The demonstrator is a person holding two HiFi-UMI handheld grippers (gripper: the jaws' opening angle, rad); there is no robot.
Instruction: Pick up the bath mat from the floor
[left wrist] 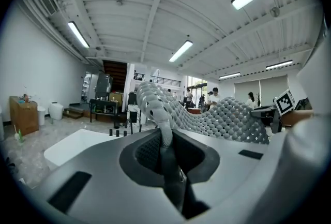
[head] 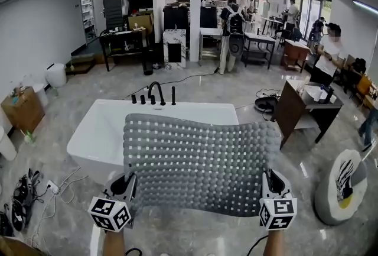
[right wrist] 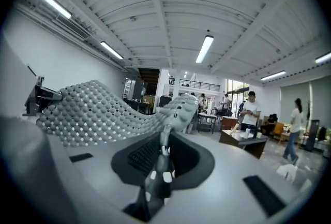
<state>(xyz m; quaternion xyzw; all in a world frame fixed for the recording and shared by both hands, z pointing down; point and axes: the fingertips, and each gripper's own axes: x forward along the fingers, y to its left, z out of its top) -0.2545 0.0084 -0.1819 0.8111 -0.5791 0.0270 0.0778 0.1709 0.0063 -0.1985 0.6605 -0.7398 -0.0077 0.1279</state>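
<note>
The grey knobbly bath mat (head: 198, 157) is stretched out flat in the air over the white bathtub (head: 100, 128), held by its two near corners. My left gripper (head: 125, 185) is shut on the near left corner, and the mat's edge (left wrist: 164, 137) runs up between its jaws. At the near right corner my right gripper (head: 271, 184) is shut on the mat, whose edge (right wrist: 164, 140) is pinched between its jaws. The mat sags a little in the middle and hides most of the tub's right half.
Black taps (head: 155, 94) stand at the tub's far rim. A dark wooden table (head: 301, 110) is at the right, a round striped seat (head: 342, 187) at the far right. Cables and shoes (head: 23, 193) lie on the floor at the left. Several people stand in the background.
</note>
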